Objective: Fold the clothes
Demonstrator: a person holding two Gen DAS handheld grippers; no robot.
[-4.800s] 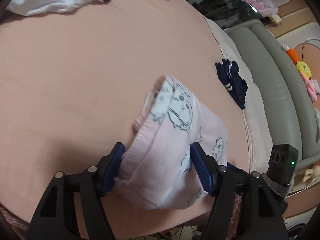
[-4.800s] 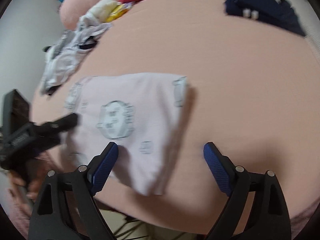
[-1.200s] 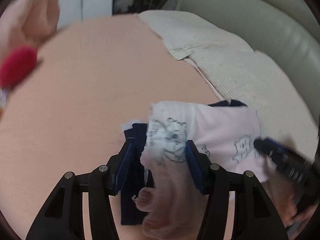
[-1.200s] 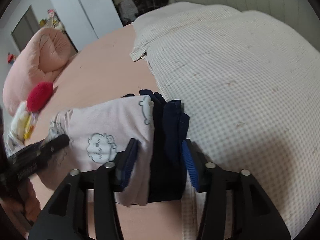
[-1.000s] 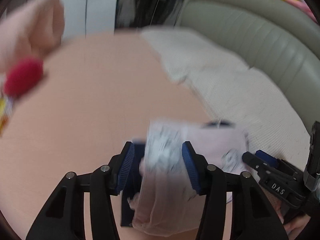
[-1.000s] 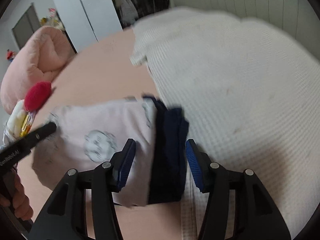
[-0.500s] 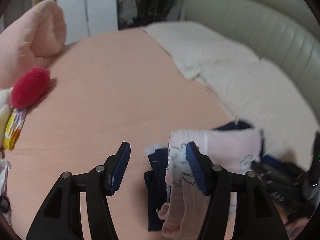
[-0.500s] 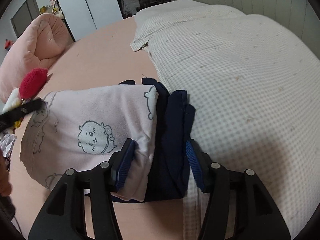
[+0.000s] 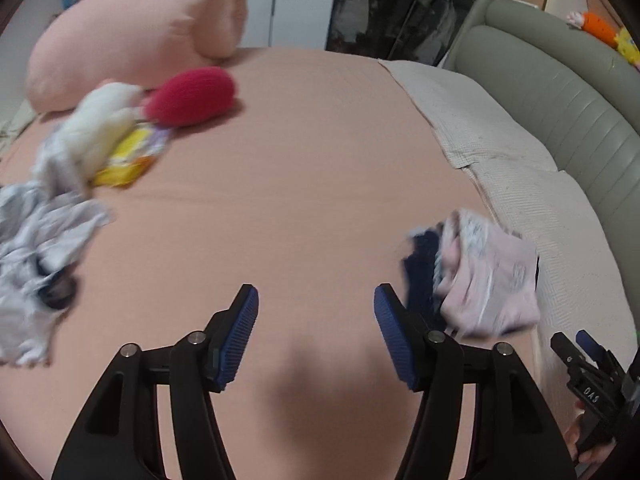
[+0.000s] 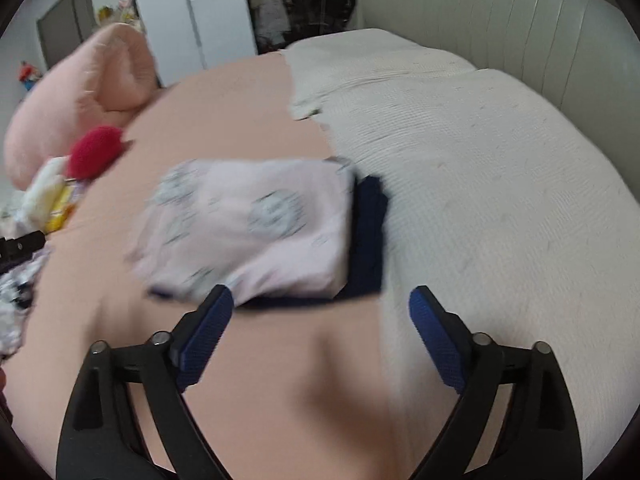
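Observation:
The folded pale pink printed garment (image 10: 256, 220) lies on top of a folded navy garment (image 10: 370, 232) near the seam between the pink sheet and the cream blanket. My right gripper (image 10: 318, 312) hovers just in front of this stack, its jaws opening wide with nothing between them. In the left wrist view the same pink garment (image 9: 488, 276) and navy garment (image 9: 420, 264) sit to the right of my left gripper (image 9: 316, 320), whose jaws are opening over bare sheet and hold nothing. The right gripper (image 9: 588, 372) shows at the lower right edge there.
A crumpled white and grey pile of clothes (image 9: 36, 256) lies at the left. A red plush (image 9: 190, 96), a white plush (image 9: 102, 120), a yellow packet (image 9: 128, 160) and a big pink pillow (image 9: 136, 28) sit at the back. The cream blanket (image 10: 460, 160) and green-grey headboard (image 9: 560, 92) bound the right.
Both grippers let go of the pink garment, now resting on the navy one, and drew back. The left gripper swung left over bare sheet; the right jaws spread wide.

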